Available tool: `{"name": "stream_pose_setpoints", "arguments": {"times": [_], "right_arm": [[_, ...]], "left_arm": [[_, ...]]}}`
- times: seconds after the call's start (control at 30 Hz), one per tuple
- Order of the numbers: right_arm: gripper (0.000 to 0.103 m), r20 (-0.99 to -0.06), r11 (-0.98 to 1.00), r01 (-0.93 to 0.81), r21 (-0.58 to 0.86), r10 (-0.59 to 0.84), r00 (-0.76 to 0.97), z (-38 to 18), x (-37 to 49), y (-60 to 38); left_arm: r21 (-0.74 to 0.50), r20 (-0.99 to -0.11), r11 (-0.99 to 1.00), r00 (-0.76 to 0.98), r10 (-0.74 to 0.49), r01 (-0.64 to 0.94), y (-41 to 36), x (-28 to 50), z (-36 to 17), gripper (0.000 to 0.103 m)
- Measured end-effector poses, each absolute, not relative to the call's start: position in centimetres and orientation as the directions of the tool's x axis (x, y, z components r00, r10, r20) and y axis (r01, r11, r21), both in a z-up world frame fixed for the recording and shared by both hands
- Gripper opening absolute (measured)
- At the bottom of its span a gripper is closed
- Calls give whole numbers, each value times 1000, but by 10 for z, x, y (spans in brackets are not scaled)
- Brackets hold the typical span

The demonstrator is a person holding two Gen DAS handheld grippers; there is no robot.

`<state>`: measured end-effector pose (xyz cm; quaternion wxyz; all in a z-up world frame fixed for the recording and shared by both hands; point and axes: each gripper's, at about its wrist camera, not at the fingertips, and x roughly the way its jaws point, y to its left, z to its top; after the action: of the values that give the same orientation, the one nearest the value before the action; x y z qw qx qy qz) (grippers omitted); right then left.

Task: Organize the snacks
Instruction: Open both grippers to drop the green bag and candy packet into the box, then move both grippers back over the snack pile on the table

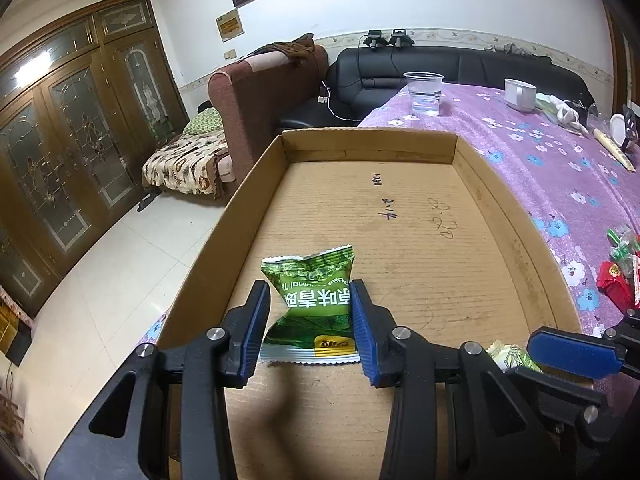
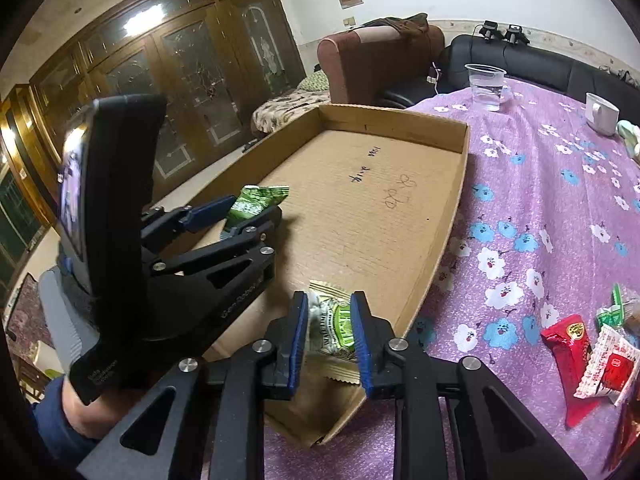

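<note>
Placing snacks: my left gripper pinches the green packet, right gripper the pale packet; next, release into the cardboard tray, frame center.

We saw a shallow brown corrugated cardboard tray, matt and ribbed, on a purple flowered cloth table cover. The green snack packet had glossy crinkled film. Gripper bodies looked matt black plastic, with ridged blue pads and shiny metal pins.
</note>
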<state>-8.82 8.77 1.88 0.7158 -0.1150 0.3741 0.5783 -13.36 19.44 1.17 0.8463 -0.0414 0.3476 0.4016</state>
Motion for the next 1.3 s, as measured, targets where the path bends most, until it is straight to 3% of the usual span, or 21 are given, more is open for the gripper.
{"name": "stream_pose_setpoints", "arguments": {"times": [0.13,0.3,0.43,0.77,1.0,1.07,1.3], "right_arm": [[43,-639,313,-917,247,764,89,26,-91,82],[49,-601,343,-899,271,790,121,33,-85,74],[56,-558,375,-867,327,817,143,36,-76,64],[58,-511,494,-747,444,825,241,40,-45,43],[59,-505,436,-688,580,855,117,34,-25,36],[59,-512,428,-689,585,853,96,36,-24,34],[59,-540,470,-704,533,829,145,56,-17,-6]], "left_arm": [[201,-623,671,435,650,-714,196,-135,12,39],[208,-613,659,428,664,-723,194,-135,13,48],[221,-603,653,424,675,-725,192,-136,13,49],[217,-601,644,419,680,-734,195,-137,14,50],[212,-604,656,430,671,-724,194,-136,14,50],[207,-605,670,445,660,-713,193,-136,15,59],[235,-582,706,485,652,-668,182,-133,17,72]]}}
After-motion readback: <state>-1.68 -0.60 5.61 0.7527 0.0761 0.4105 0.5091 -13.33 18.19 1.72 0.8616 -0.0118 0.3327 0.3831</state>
